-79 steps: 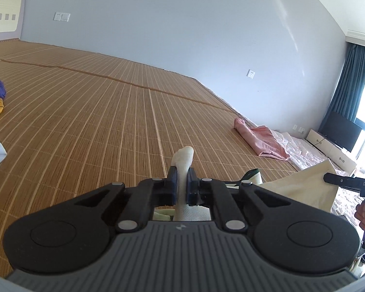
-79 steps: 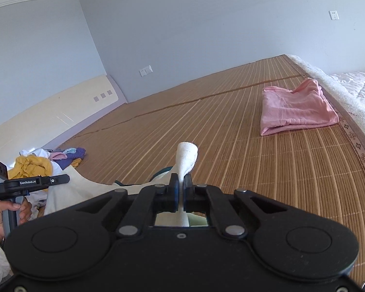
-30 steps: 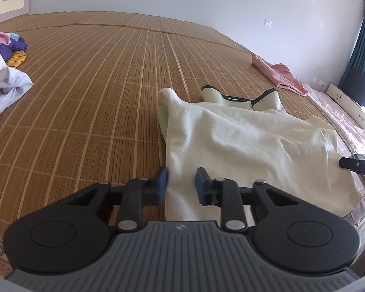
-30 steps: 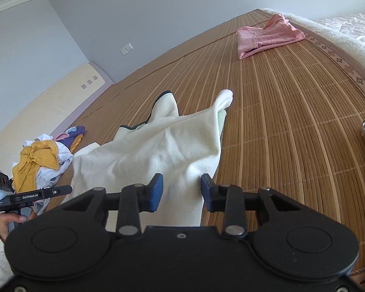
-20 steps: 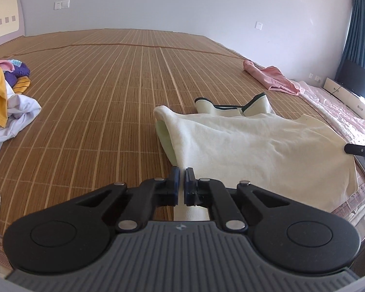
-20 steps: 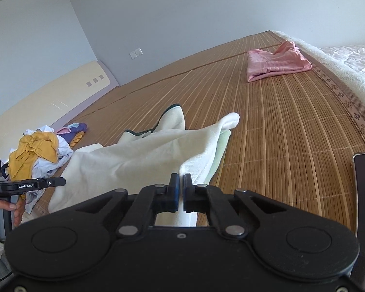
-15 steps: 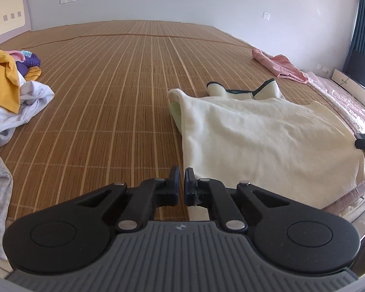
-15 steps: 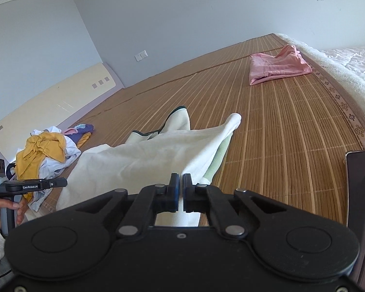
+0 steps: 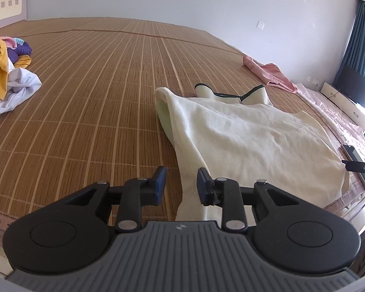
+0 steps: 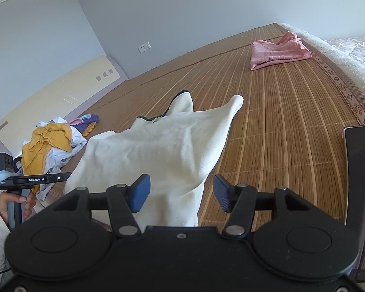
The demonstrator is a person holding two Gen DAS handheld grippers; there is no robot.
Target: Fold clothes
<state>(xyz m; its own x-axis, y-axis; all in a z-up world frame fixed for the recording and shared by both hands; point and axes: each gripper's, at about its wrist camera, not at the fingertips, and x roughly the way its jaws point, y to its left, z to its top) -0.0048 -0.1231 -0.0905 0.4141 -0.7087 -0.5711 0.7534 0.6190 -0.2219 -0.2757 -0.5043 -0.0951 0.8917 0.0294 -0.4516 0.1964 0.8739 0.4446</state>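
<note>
A cream garment (image 9: 250, 136) with dark-trimmed edges lies spread on the bamboo mat (image 9: 97, 92), its near hem draped over the bed's front edge. My left gripper (image 9: 180, 186) is open, its jaws apart over the garment's near left corner without pinching it. The garment also shows in the right wrist view (image 10: 158, 150). My right gripper (image 10: 181, 194) is open wide above the garment's near right corner, the cloth lying loose between its blue pads (image 10: 140, 192).
A pile of unfolded clothes (image 9: 2, 73), yellow, white and purple, lies at the mat's left; it shows in the right wrist view (image 10: 53, 143) too. A folded pink garment (image 10: 277, 51) lies far right on the mat. A dark tablet (image 10: 360, 182) lies at the right edge.
Both grippers were shut on the garment's near hem half a second ago; both have now opened and let go, and the hem lies loose at the bed edge.
</note>
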